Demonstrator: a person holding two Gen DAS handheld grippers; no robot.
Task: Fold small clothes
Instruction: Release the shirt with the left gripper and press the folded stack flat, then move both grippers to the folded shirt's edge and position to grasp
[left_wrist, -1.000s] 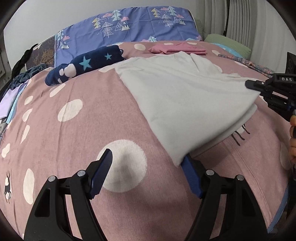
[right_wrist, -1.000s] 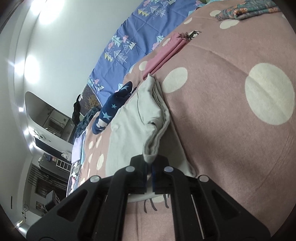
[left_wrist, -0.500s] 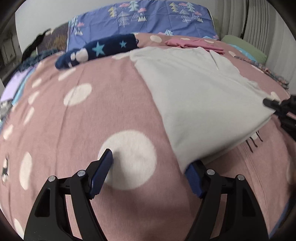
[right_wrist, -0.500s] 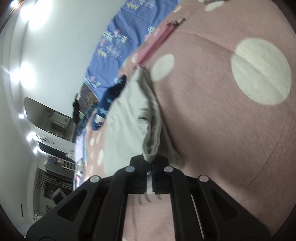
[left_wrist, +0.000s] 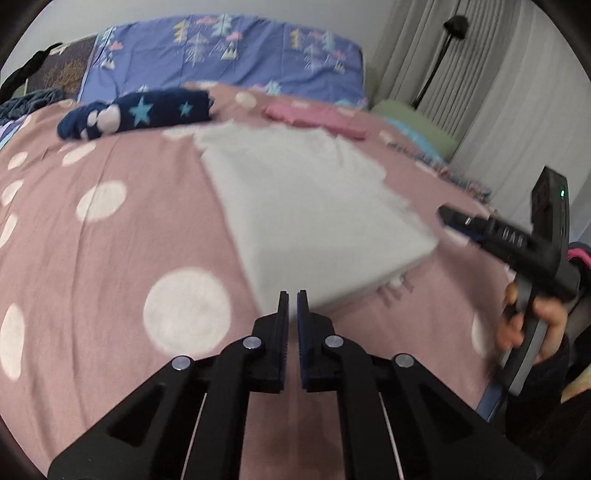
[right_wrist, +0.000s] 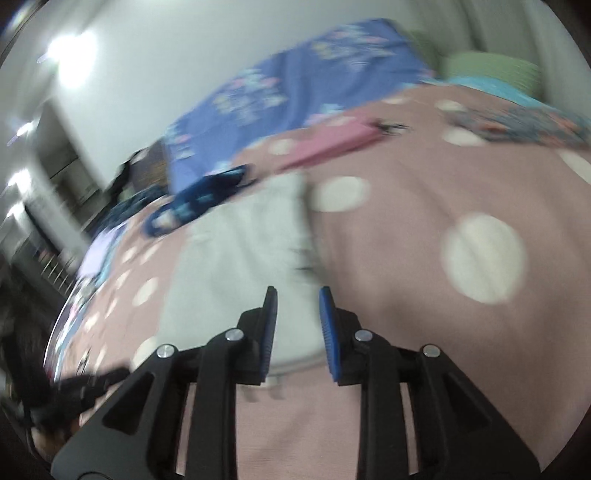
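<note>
Folded pale grey garment, lying flat on the pink bedspread with white dots, its near corner just beyond the tips of the left gripper. The left gripper's fingers have just been closing and now stand clenched, with only a thin slit between the blue pads; nothing is between them. In the right wrist view the same garment lies just past the right gripper, whose fingers have just been opening and stand released, the garment's hem showing behind the gap but not pinched. In the left wrist view the right gripper appears at the garment's right edge, held by a hand. Farther up the bed: a navy garment with stars, a pink folded garment, and a blue pillow with a tree print. Both views are motion-blurred.
</note>
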